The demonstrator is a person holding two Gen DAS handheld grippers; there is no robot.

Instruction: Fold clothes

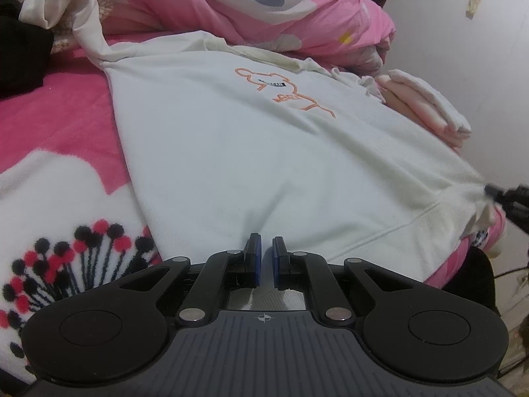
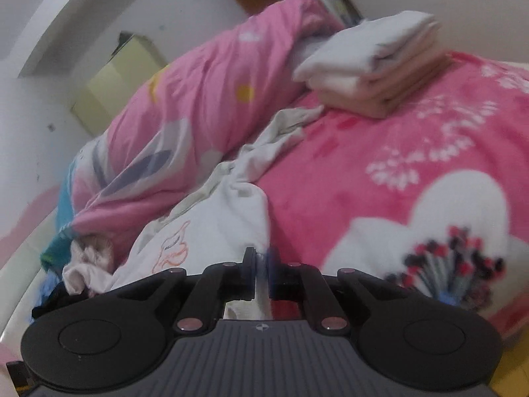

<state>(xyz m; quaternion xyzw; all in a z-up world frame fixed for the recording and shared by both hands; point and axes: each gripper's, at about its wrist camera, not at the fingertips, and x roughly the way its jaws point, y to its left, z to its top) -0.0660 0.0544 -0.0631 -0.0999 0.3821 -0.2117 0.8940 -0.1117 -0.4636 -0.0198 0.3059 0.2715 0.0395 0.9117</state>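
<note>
Blanket point(image 1: 62, 125): a pink fleece spread with white flower shapes is seen covering the bed.
Sweatshirt point(image 1: 264, 152): a white top with an orange bear outline is laid flat on the blanket, its hem nearest both tools.
Folded stack point(image 2: 373, 69): pale garments are piled just beyond the sweatshirt.
Left gripper point(image 1: 266, 258): the hem is pinched between nearly closed blue pads.
Right gripper point(image 2: 262, 271): a hem corner is clamped.
</note>
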